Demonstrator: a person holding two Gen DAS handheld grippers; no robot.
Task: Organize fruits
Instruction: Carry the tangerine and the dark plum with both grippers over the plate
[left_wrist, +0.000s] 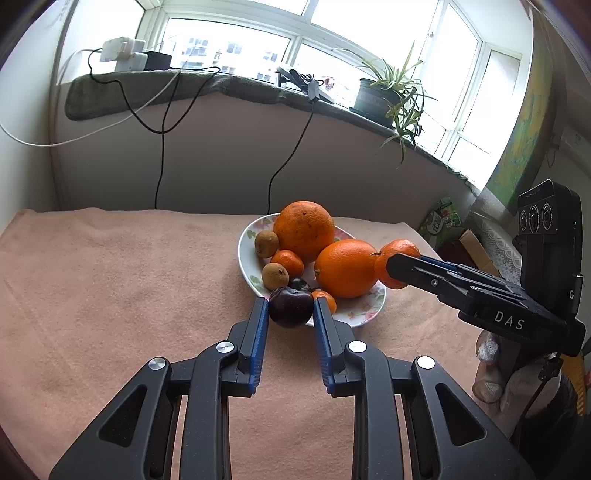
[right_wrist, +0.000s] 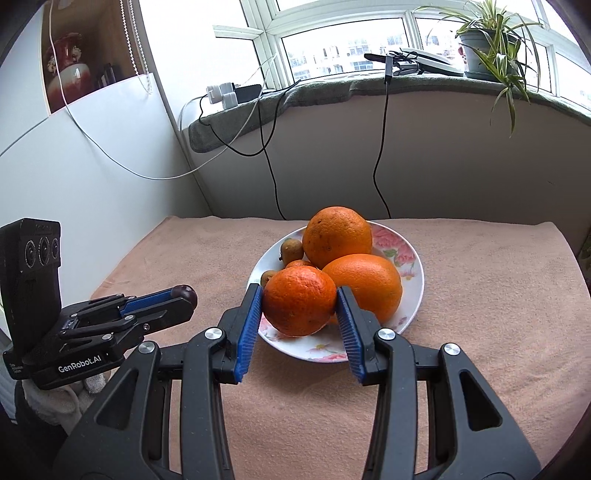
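Holding 1 fruit in each gripper, both carried above the near part of the floral plate (right_wrist: 413, 254), which sits on the pink towel-covered table (left_wrist: 110, 280).

Plate load, large to small: 2 big oranges (right_wrist: 338, 236) at back and right, 1 mandarin (left_wrist: 289, 262), 2 brown kiwi-like fruits (left_wrist: 266, 243), plus another dark fruit and a small orange one, both partly hidden behind the left jaws.

Right gripper (right_wrist: 300, 314): jaws clamped on a medium tangerine (right_wrist: 299, 301), blue pads pressing both flanks. In the right wrist view it overlaps the plate's near-left rim, just beside the nearer big orange.

Left gripper (left_wrist: 290, 312): jaws drawn in tight on a dark plum (left_wrist: 290, 306), the smallest item in hand. It sits at the plate's near-left edge, over the rim.

Key relation: both fruits lie straight ahead along their own fingers. The plate is forward and below each tool. The right gripper's fruit looks further over the plate, so I judge it the nearer hand for a drop there. Whether either fruit touches the plate, I cannot tell.
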